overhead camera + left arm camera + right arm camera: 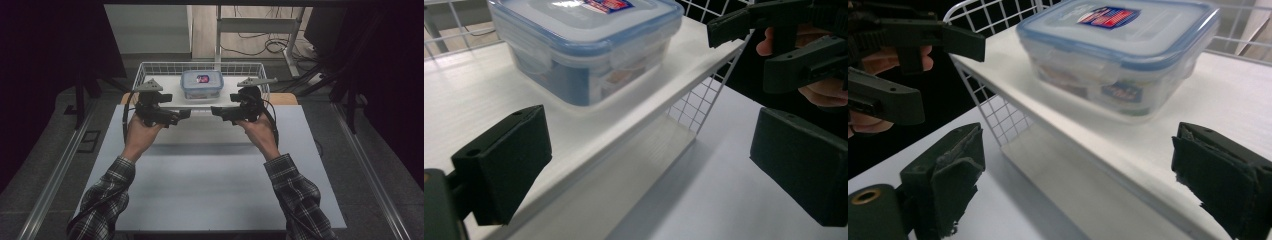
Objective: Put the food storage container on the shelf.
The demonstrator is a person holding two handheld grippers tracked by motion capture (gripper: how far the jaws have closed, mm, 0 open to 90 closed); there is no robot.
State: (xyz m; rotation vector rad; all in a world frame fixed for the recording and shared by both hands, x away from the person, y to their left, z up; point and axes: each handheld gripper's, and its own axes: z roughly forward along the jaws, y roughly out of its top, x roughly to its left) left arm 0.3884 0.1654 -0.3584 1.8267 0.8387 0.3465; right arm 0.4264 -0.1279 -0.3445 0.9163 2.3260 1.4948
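While both grippers hang over the far part of the table, the scene reads as follows.

Container: a clear plastic food container (pixel 201 84) with a blue-rimmed snap lid and a red-and-blue label sits flat on a white board (pixel 172 89) inside the wire basket, near its middle.
Basket: a white wire basket (pixel 150 67) stands at the far edge of the table, beyond both grippers.
Left gripper: the left gripper (pixel 186 114) is held at the left, just in front of the basket's near edge, pointing right toward the other gripper; in the left gripper view its jaws stand wide apart with nothing between them, the container (pixel 584 45) ahead and untouched.
Right gripper: the right gripper (pixel 216 111) mirrors it at the right, pointing left; its jaws too are spread wide and grip nothing, the container (pixel 1120 55) lying beyond them.
Gap: the two gripper tips face each other, near but apart.
Table: the white table (pixel 210 190) is bare on its near side, where the plaid sleeves come in.
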